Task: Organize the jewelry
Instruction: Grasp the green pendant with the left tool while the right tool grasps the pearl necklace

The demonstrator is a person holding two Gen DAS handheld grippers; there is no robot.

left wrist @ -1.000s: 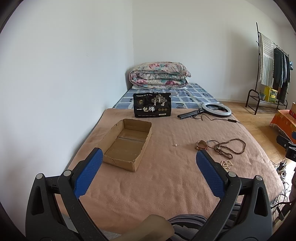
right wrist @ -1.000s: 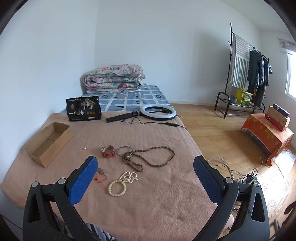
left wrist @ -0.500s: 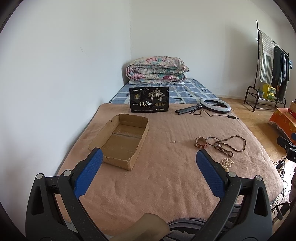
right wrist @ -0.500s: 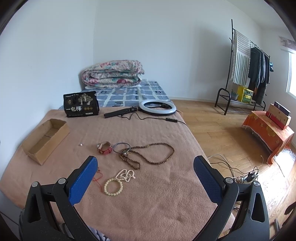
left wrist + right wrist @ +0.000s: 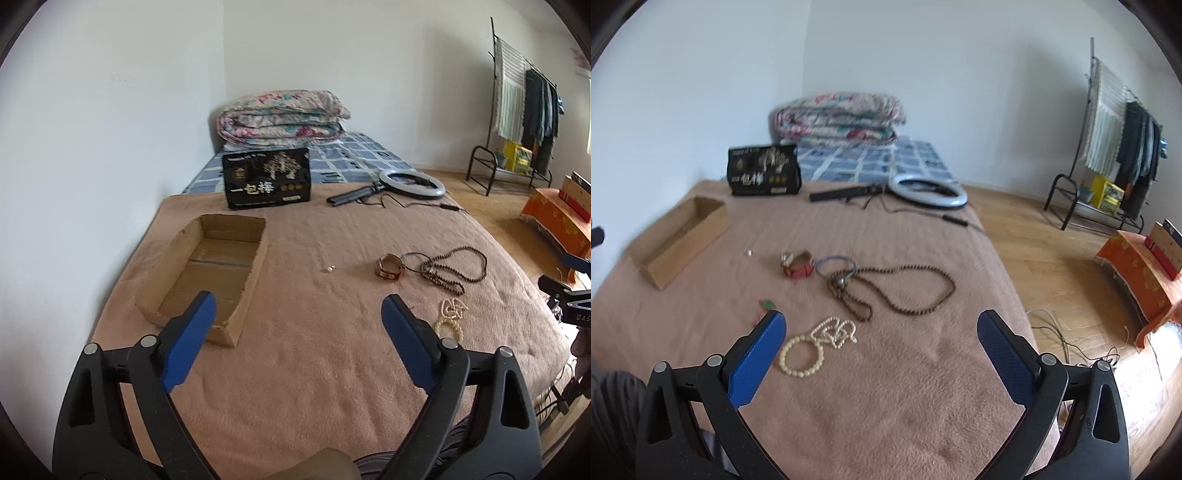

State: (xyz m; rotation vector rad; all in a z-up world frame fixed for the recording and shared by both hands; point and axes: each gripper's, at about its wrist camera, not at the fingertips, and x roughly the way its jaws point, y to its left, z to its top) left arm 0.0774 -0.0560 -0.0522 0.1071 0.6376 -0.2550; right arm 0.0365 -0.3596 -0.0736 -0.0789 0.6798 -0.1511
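Observation:
An empty cardboard tray [image 5: 207, 273] [image 5: 679, 240] lies on the left of a brown blanket. To its right the jewelry is scattered: a brown leather bracelet [image 5: 389, 267] [image 5: 798, 265], a blue bangle [image 5: 835, 266], a long brown bead necklace [image 5: 452, 267] [image 5: 890, 291], a cream bead bracelet with a pearl string [image 5: 450, 319] [image 5: 816, 345], a small green pendant [image 5: 767, 305] and a tiny bead [image 5: 330, 269]. My left gripper [image 5: 297, 310] hovers above the blanket near the tray's front corner, its jaws closing with nothing between them. My right gripper [image 5: 881, 328] is open just above the pearl string.
A black printed bag [image 5: 266, 178] stands behind the tray. A ring light with its stand and cable [image 5: 406, 183] lies at the back right. Folded quilts [image 5: 282, 120] sit by the wall. Right of the bed are wooden floor, cables, a clothes rack [image 5: 517, 110] and an orange-covered table [image 5: 1141, 273].
Both grippers have moved forward and down toward the blanket, so the tray and jewelry look larger. The left jaws have narrowed slightly. Nothing has been picked up.

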